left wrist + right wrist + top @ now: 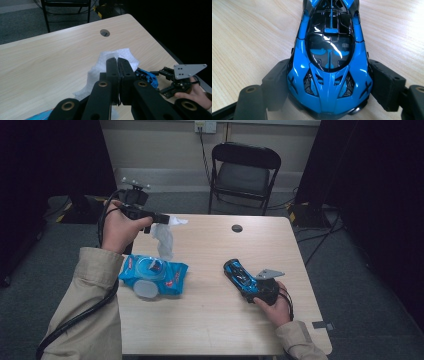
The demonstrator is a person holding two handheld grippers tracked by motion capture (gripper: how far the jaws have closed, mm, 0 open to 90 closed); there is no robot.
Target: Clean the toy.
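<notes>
Nearest the person, the right tool (248, 281) rests low on the counter (210, 320) with its two jaws clamped against the flanks of one blue and black toy car (238, 274); in the right gripper view the jaws press on both sides of the car (329, 62), whose long axis runs straight ahead in line with the tool. On the counter, that axis slants from the right hand (272, 307) up and toward the left. One blue wet-wipe pack (153, 276) lies on the counter's left half, its round lid flipped open toward the person. Above and beyond the pack, the left tool (166, 218) is lifted clear of the counter, jaws clenched on one white wet wipe (164, 239) that hangs from them. In the left gripper view the closed jaws pinch the wipe (117, 53), and the car (147, 76) lies ahead and to the right, well apart from it. The coming move, probably wiping the car, turns on this: the wipe must travel rightward and down across the counter to reach the car. Count: two tools, one car, one wipe drawn, one pack. Farthest back, off the counter, stands one black folding chair (244, 172).
</notes>
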